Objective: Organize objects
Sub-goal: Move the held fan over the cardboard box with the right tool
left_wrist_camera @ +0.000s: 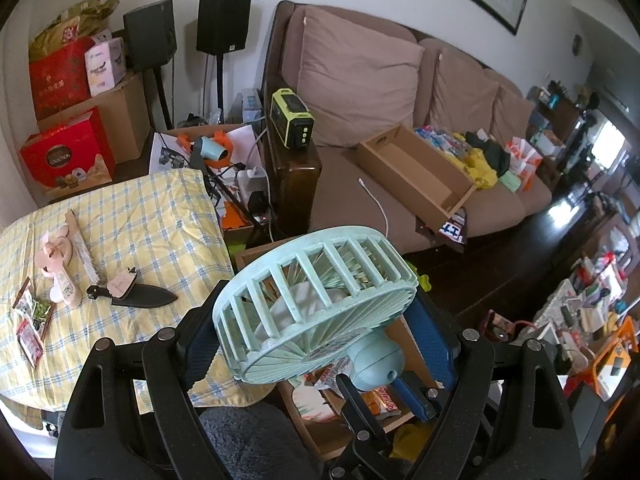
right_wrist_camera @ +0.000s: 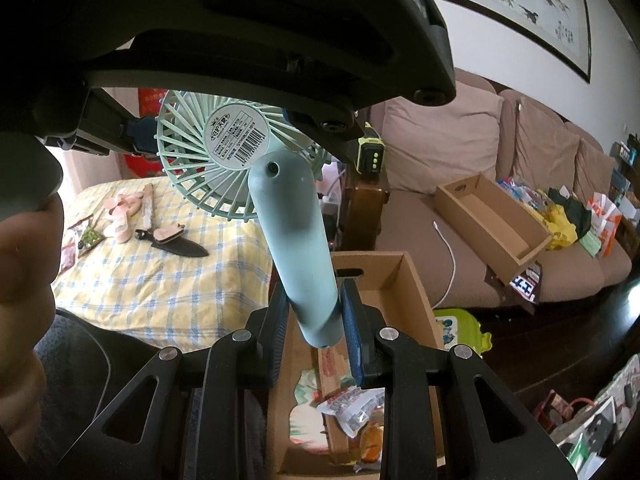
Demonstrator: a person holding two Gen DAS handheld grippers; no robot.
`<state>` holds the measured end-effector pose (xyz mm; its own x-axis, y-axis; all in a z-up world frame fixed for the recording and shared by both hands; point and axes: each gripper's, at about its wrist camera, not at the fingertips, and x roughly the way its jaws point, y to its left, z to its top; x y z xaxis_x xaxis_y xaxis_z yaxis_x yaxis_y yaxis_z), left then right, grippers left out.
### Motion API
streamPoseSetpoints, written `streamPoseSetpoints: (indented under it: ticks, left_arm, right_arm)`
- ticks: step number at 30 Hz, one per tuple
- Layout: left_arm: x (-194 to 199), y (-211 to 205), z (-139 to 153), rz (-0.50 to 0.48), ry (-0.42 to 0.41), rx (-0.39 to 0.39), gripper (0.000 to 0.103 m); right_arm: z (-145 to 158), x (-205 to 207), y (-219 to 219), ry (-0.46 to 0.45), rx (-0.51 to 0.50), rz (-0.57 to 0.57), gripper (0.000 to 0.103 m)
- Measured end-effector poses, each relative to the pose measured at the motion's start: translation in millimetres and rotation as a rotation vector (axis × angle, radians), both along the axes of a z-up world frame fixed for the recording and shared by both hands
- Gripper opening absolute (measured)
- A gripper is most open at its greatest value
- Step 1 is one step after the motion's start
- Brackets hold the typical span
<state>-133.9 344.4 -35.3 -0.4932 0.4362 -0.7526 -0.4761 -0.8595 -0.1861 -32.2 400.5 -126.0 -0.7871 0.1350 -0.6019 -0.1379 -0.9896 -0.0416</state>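
Now I am holding the mint fan point(left_wrist_camera: 316, 304) above the cardboard box point(right_wrist_camera: 416, 292).
My left gripper point(left_wrist_camera: 320, 332) is clamping its cage while my right gripper point(right_wrist_camera: 316, 320) is pinching its handle; I should be lowering it level into the box, releasing one grip first.

The left gripper point(left_wrist_camera: 316, 320) points downward at a slant, its jaws spread wide and closed on the round head of the mint fan point(left_wrist_camera: 316, 300), one blue pad point(left_wrist_camera: 200, 352) pressed on each side of the cage. The right gripper point(right_wrist_camera: 314, 320) also tilts downward, below and behind the left one, its jaws drawn narrow and clamped on the lower end of the fan's handle, blue pads point(right_wrist_camera: 354, 344) against both sides. In the right wrist view a hand point(right_wrist_camera: 24, 280) shows blurred at the left edge, and the left gripper's black body fills the top
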Motion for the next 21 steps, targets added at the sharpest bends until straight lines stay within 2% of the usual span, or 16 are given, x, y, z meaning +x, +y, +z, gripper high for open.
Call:
streamPoseSetpoints:
  ticks: [21]
  left_arm:
    - [-4.9,10.3,-9.5,-0.011,-0.024,-0.005,0.082]
  right_arm:
    - [-6.6,-2.1,7.0,-0.022,-0.004,-0.015,0.025]
